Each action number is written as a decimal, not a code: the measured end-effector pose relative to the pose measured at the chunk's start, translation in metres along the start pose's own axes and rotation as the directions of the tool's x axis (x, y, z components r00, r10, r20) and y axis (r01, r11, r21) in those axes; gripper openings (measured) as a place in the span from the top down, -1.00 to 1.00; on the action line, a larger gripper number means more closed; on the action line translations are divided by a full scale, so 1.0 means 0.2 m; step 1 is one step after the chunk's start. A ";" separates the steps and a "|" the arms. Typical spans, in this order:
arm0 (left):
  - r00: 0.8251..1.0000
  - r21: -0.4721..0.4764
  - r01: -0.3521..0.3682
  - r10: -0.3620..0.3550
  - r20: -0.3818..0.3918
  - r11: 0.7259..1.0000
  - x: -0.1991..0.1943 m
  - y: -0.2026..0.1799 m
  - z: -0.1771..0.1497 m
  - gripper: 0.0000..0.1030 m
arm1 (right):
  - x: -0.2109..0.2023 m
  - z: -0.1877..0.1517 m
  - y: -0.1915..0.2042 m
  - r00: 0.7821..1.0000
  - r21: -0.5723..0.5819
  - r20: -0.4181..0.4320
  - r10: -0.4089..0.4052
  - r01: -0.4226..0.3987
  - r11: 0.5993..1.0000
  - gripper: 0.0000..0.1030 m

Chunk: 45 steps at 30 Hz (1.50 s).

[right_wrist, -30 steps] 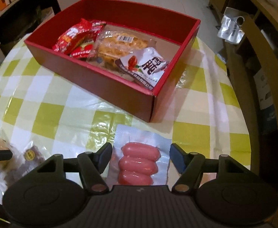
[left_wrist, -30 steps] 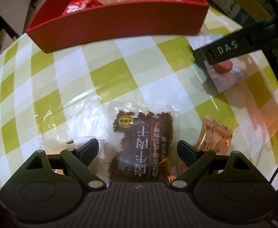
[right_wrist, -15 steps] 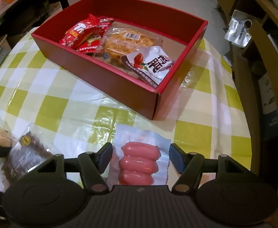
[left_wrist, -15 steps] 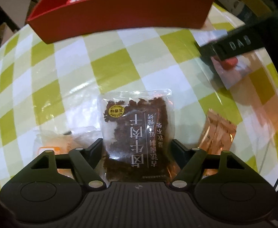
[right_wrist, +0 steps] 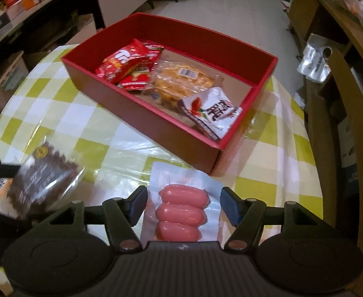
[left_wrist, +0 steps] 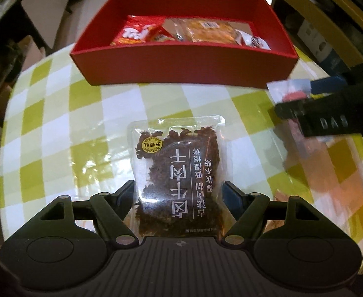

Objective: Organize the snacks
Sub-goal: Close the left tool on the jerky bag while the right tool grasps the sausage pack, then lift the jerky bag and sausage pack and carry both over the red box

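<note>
Left wrist view sits right behind the left gripper [left_wrist: 179, 195], looking steeply down along its fingers at the checked tabletop [left_wrist: 87, 128], very close, with the red box [left_wrist: 181, 61] straight ahead. Right wrist view rides behind the right gripper [right_wrist: 183, 204], tilted down too, with the red box [right_wrist: 141, 113] ahead and slightly left. Both views share that box and the tabletop [right_wrist: 65, 123] between; each catches the other gripper at its edge.

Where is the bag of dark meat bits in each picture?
Left wrist view: the jerky bag sits bottom centre, gripped between the left gripper jaws.
Right wrist view: the same bag is far left, blurred, above the checked tablecloth.
Shared landmark: the red box beyond it.
</note>
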<state>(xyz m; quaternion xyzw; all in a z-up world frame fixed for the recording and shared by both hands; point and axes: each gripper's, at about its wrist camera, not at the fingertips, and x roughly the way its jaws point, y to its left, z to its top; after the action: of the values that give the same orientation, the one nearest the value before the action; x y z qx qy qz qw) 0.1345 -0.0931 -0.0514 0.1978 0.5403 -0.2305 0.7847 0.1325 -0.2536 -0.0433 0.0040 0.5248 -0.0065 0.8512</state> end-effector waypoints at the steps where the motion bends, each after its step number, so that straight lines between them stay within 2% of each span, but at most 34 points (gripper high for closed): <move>1: 1.000 -0.004 -0.009 0.009 0.005 1.000 0.00 0.01 0.01 -0.55 | -0.01 0.00 0.01 1.000 -0.016 0.004 -0.011 0.011 1.000 -0.44; 17: 0.989 -0.063 -0.118 0.123 0.078 0.991 -0.06 0.08 0.11 -0.55 | -0.08 0.04 0.07 0.997 -0.063 0.066 -0.032 0.036 0.997 -0.44; 45: 0.966 -0.090 -0.197 0.209 0.152 0.976 -0.12 0.08 0.20 -0.56 | -0.11 0.10 0.07 0.991 -0.068 0.118 -0.060 0.068 0.995 -0.44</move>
<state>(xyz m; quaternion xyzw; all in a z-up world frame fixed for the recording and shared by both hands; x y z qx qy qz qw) 0.1669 -0.0983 -0.0149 0.2035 0.4606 -0.1440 0.8519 0.1401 -0.2407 -0.0148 -0.0437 0.4745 -0.0151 0.8791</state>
